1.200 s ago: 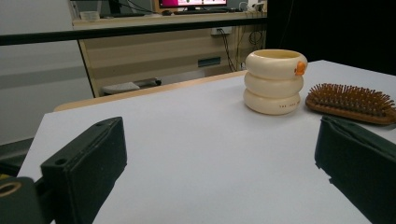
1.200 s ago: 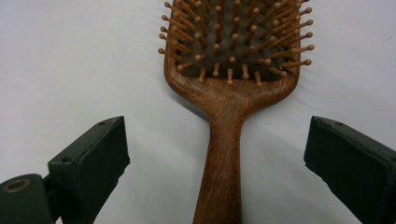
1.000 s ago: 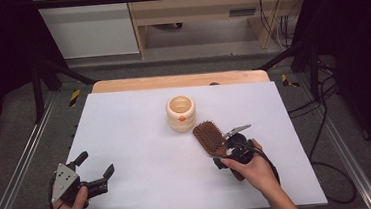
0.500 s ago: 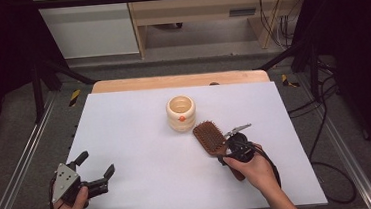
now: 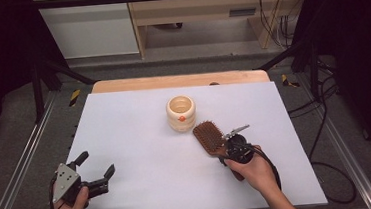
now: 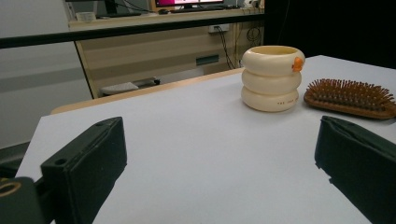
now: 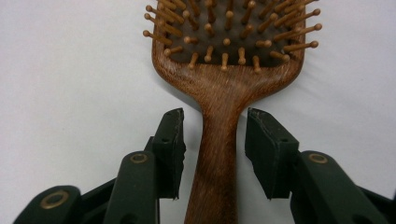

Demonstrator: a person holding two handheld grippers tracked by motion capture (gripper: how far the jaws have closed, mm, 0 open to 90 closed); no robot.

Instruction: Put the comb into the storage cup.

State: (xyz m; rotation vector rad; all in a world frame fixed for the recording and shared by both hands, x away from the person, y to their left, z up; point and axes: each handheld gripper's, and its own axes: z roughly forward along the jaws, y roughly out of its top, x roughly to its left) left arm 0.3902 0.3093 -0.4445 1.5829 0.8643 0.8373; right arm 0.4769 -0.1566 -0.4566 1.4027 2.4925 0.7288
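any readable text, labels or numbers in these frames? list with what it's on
None can be read.
Cream ringed cup: a short line of small dark print on its bottom ring, too small and blurred to read.
Wooden hairbrush: no print on the side that shows.
White table cover: no print.

On the white table (image 5: 141, 138) a cream cup (image 5: 180, 113) stands near the middle, and a wooden hairbrush (image 5: 209, 136) lies just beside it, bristles up. The right gripper (image 5: 232, 142) is at the brush handle, its jaws having just been closing around it. The left gripper (image 5: 96, 169) rests near the front left corner, well apart from both, with jaws spread.
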